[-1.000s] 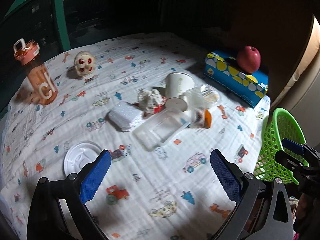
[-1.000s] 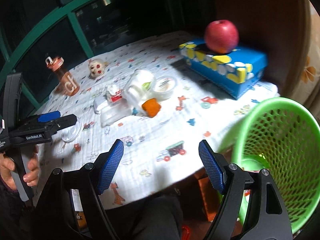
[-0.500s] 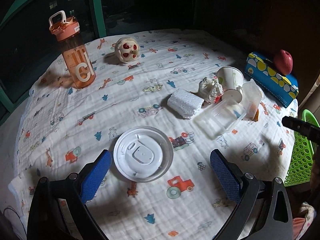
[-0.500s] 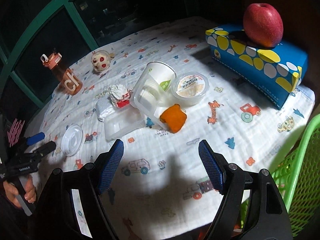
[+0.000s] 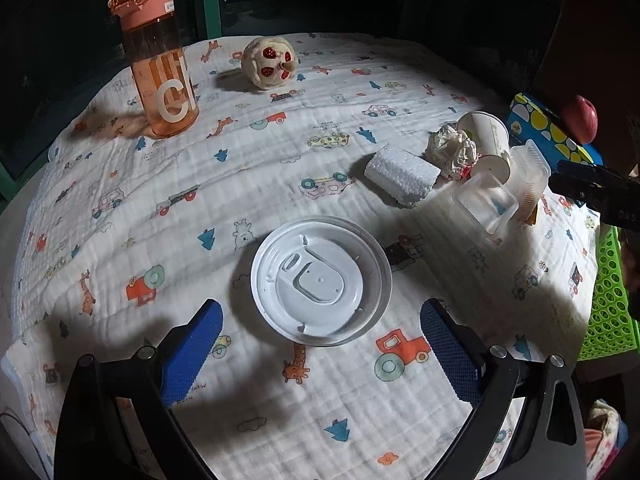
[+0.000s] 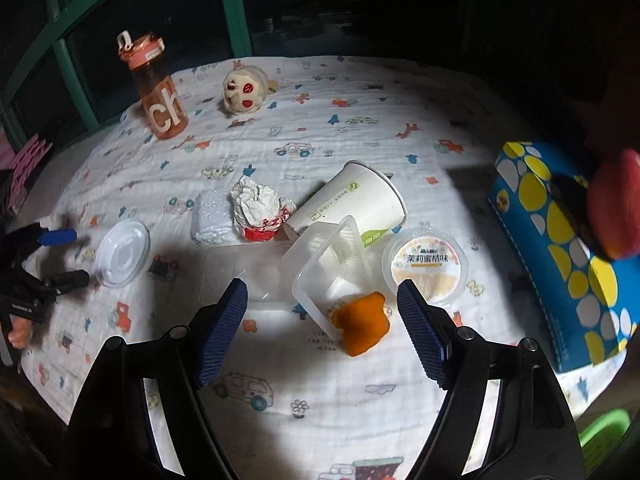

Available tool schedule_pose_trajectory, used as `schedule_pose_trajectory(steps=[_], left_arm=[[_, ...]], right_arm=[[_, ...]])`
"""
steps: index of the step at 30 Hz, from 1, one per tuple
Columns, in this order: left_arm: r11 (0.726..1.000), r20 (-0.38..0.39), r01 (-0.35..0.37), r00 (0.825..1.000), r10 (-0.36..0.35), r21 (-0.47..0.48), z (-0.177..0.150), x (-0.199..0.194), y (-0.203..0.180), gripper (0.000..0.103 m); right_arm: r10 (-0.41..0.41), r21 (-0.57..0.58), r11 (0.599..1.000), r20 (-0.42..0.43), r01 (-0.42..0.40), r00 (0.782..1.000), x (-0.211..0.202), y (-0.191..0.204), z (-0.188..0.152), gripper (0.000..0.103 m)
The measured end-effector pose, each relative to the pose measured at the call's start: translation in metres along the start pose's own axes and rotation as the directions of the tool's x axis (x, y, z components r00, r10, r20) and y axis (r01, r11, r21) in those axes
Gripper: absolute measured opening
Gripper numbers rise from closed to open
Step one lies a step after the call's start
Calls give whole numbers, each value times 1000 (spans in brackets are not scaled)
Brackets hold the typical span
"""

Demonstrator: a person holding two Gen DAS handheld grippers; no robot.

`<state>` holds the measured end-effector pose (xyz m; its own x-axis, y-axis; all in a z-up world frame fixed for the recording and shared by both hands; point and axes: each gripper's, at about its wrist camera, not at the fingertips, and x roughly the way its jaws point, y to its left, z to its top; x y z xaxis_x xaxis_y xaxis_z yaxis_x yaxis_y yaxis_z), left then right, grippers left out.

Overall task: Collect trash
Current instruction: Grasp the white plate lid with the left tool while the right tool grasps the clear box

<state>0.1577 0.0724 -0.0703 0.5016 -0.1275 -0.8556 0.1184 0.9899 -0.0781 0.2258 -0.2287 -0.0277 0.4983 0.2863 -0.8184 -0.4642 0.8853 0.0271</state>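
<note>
at the far left edge of the table [image 6: 320,400], covered by a printed cloth [image 5: 280,160], an orange bottle [image 5: 160,68] stands upright, and a small plush toy [image 5: 269,62] lies just to its right along the far edge. the left gripper [image 5: 320,344] hangs over the near left part of the table with its blue pads spread wide and nothing pinched; a round white lid [image 5: 321,281] lies flat on the cloth just ahead of the gap between them, untouched. toward the middle lies the trash pile: a white foam block [image 6: 210,216], then a crumpled wrapper [image 6: 260,208] with red on it touching the block, then a paper cup [image 6: 356,200] on its side, mouth toward the far right. nearer the front edge, a flat clear tray [image 6: 240,272] lies beside a tilted clear tub [image 6: 332,264], which leans over an orange scrap [image 6: 362,322]. the right gripper [image 6: 322,328] hovers over this spot, pads spread apart and gripping nothing, with the tub and scrap seen between them. just right of the tub sits a sealed jelly cup [image 6: 426,266]. at the right edge a blue box [image 6: 560,256] with yellow and white dots carries a red apple [image 6: 616,204]. off the right edge a green basket [image 5: 608,300] stands beside the table.
</note>
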Motion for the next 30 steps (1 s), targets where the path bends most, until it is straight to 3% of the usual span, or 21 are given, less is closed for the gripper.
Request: schedule_pose_trajectory(steps=[6, 12, 19, 30], left_arm=[[1000, -28, 25, 999, -25, 5, 4, 12, 2, 96], [998, -66, 61, 996, -61, -8, 7, 23, 5, 96], [998, -89, 59, 994, -59, -2, 9, 36, 7, 96], [997, -103, 73, 992, -71, 19, 16, 49, 1, 96]], right_arm=[[24, -126, 992, -36, -28, 999, 22, 2, 12, 77], [54, -176, 982, -59, -64, 997, 40, 3, 16, 77], [80, -185, 978, -66, -91, 995, 47, 1, 17, 57], [100, -85, 992, 14, -98, 995, 14, 1, 14, 57]])
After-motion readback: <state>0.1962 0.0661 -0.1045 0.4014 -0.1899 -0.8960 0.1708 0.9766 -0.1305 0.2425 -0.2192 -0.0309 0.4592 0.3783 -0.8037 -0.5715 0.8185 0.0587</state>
